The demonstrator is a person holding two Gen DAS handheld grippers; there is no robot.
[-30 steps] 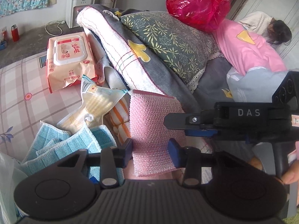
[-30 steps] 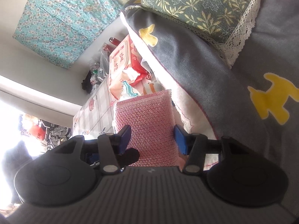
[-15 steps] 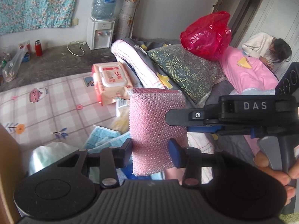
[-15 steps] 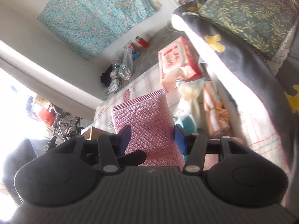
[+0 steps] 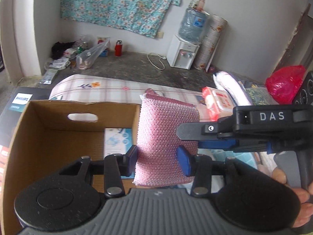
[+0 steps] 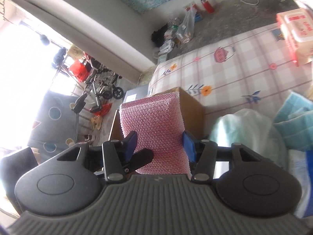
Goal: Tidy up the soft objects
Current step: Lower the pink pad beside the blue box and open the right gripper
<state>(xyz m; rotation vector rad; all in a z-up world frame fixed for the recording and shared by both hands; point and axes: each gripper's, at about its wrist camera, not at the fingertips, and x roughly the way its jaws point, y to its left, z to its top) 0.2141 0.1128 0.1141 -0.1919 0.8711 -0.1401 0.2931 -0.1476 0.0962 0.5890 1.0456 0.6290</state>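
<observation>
Both views, left to right. Compared with a second ago, when the pink bubble-wrap pad (image 5: 166, 137) hung before the folded grey quilt and leaf-print pillow, it now hangs beside an open cardboard box (image 5: 58, 125) at the bed's left edge, and the bedding pile has slid to the far right of the left wrist view. The left claw (image 5: 158, 158) pinches the pad's lower part between its blue pads; its jaws have just been opening slightly, with the pad between them. The right claw (image 5: 195, 131) enters this view from the right, its dark finger lying over the pad's right edge, held by a hand (image 5: 283, 188). Only the left wrist view shows the box interior, with a white-and-blue packet (image 5: 117, 141) on its floor, a water dispenser (image 5: 184, 52) at the back wall, a red wipes pack (image 5: 217, 101) and a red plastic bag (image 5: 283, 82). In the right wrist view the right claw (image 6: 159, 145) pinches the same pad (image 6: 154, 129), upright, with the box (image 6: 191, 105) behind it. Only this view shows a bright window with a wheeled frame (image 6: 103, 86) on the left, and the checked bed sheet (image 6: 234, 72), a pale plastic bag (image 6: 244, 129) and blue towels (image 6: 293, 121) on the right.
</observation>
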